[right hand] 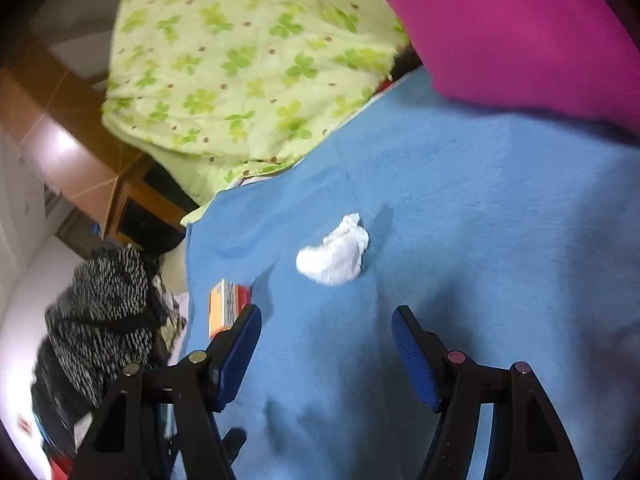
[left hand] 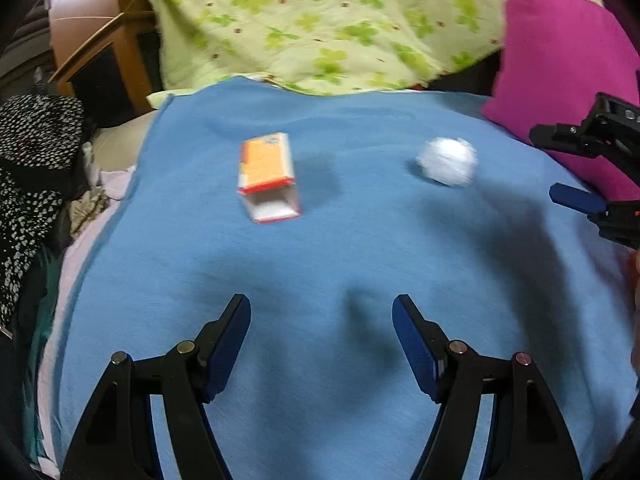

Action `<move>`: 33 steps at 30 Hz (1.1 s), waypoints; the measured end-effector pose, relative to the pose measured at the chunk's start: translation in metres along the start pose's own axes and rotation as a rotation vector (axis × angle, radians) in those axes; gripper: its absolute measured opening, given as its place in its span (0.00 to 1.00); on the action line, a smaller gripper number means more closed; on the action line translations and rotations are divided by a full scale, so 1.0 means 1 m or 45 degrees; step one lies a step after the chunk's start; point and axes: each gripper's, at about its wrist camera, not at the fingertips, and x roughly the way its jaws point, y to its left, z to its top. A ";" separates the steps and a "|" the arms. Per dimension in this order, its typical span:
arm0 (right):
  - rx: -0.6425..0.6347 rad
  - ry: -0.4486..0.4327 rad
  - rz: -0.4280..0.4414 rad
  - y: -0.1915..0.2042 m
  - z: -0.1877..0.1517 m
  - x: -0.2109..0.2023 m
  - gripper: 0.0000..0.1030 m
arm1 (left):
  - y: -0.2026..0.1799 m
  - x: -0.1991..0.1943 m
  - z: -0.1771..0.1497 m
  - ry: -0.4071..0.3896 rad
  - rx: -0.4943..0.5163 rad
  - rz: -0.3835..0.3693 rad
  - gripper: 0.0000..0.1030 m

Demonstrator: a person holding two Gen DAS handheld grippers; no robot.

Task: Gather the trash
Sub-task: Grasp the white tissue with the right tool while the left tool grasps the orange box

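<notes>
While both my grippers hung over the blue blanket (left hand: 320, 264), jaws wide and empty, the crumpled paper ball (right hand: 334, 256) lay ahead of the right gripper (right hand: 326, 344), the orange carton (left hand: 267, 176) just left of it.

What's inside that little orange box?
The orange box lies open-ended on the blue blanket. Its mouth shows only white inside walls; deeper in is hidden.

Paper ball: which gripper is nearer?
Right. The right gripper sits just short of the paper ball, lined up with it. The left gripper is farther back, the ball off to its right.
</notes>
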 end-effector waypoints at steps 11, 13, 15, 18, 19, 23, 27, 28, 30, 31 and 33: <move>0.202 0.043 0.006 -0.006 0.031 0.086 0.69 | 0.072 0.055 0.080 -0.082 -0.302 -0.063 0.77; 0.190 0.054 -0.023 -0.004 0.033 0.095 0.69 | 0.076 0.072 0.086 -0.049 -0.347 -0.078 0.77; 0.186 0.044 -0.042 -0.004 0.034 0.098 0.69 | 0.075 0.084 0.087 -0.025 -0.369 -0.078 0.77; 0.202 0.035 -0.069 -0.009 0.036 0.103 0.69 | 0.071 0.098 0.088 -0.015 -0.375 -0.105 0.77; 0.213 0.033 -0.070 -0.010 0.036 0.105 0.69 | 0.069 0.102 0.088 -0.012 -0.381 -0.144 0.77; 0.171 0.018 -0.108 -0.006 0.035 0.109 0.69 | 0.061 0.113 0.090 0.016 -0.352 -0.135 0.77; 0.098 0.022 -0.150 0.001 0.031 0.112 0.53 | 0.070 0.125 0.085 0.043 -0.406 -0.173 0.77; 0.099 0.031 -0.142 0.001 0.030 0.113 0.49 | 0.074 0.127 0.083 0.048 -0.430 -0.184 0.77; 0.086 0.026 -0.145 0.003 0.027 0.112 0.47 | 0.077 0.129 0.082 0.043 -0.451 -0.203 0.71; 0.070 0.023 -0.148 0.005 0.026 0.110 0.46 | 0.078 0.129 0.081 0.038 -0.456 -0.224 0.67; 0.035 0.011 -0.152 0.010 0.023 0.106 0.45 | 0.078 0.129 0.079 0.042 -0.449 -0.251 0.48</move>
